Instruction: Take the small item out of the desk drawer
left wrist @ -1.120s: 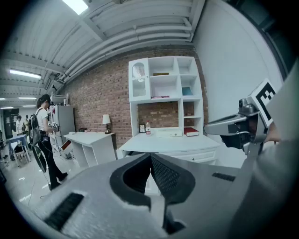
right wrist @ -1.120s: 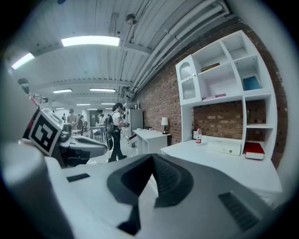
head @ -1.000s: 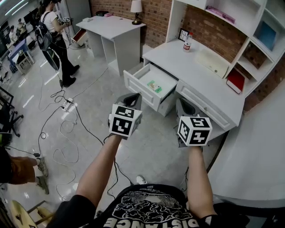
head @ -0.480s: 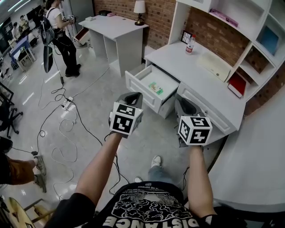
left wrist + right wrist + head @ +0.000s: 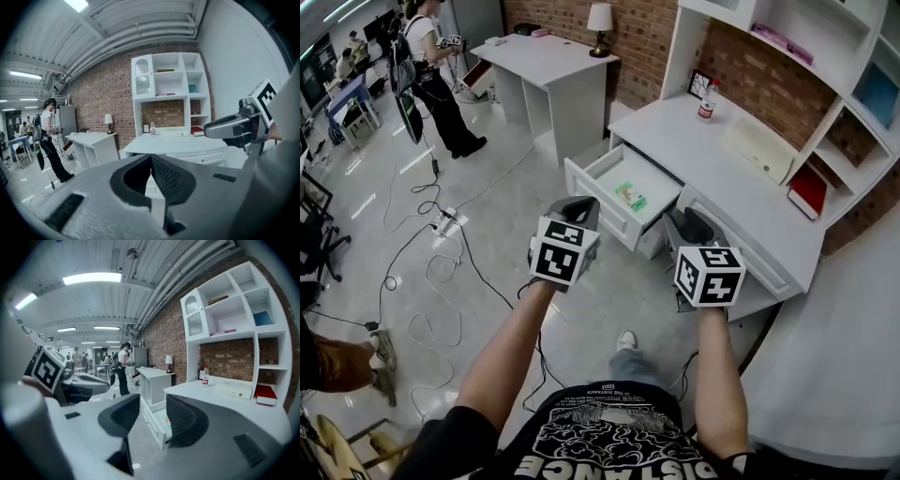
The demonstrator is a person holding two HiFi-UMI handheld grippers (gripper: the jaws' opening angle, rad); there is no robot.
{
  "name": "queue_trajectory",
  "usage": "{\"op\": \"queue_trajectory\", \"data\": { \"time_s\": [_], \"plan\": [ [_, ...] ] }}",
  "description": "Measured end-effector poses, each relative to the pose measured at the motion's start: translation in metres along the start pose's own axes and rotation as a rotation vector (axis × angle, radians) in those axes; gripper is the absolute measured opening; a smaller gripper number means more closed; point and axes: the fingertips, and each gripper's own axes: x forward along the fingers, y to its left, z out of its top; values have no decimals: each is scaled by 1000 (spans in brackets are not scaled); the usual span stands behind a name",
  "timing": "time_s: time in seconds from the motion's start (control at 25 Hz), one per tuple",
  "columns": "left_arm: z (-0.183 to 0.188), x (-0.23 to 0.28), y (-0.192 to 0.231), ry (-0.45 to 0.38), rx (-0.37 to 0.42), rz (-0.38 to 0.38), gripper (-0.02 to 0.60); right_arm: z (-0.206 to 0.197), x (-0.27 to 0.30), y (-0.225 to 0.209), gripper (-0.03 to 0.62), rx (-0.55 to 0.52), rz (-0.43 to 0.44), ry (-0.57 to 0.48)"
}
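Note:
The white desk's left drawer [image 5: 598,199] stands pulled open. Inside it lies a small green item [image 5: 630,198]. Both grippers hang in the air in front of the desk, short of the drawer. My left gripper [image 5: 578,208] is below and left of the drawer, shut and empty, its pads meeting in the left gripper view [image 5: 151,158]. My right gripper [image 5: 694,225] is to the drawer's right; its jaws are opening with nothing between them. Through their gap in the right gripper view [image 5: 153,414] I see the open drawer [image 5: 152,425] and the small item [image 5: 167,420].
The desk top [image 5: 741,183] carries a bottle [image 5: 707,98] and a pale flat box [image 5: 759,148]; a red book [image 5: 807,191] lies on a shelf. A second white desk [image 5: 546,64] with a lamp [image 5: 600,19] stands behind. Cables [image 5: 441,267] trail over the floor, and a person [image 5: 427,66] stands at far left.
The desk and open drawer have come nearer to both grippers. The right gripper's jaws have parted from shut. The left gripper stays shut.

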Motion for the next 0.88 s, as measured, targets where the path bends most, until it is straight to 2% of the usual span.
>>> {"op": "queue_trajectory", "data": {
  "time_s": [0.52, 0.88],
  "plan": [
    [17, 99, 31, 37, -13, 50, 6, 8, 95, -65, 261, -11, 75, 41],
    [23, 139, 59, 58, -30, 122, 6, 15, 151, -92, 302, -19, 140, 65]
  ]
}}
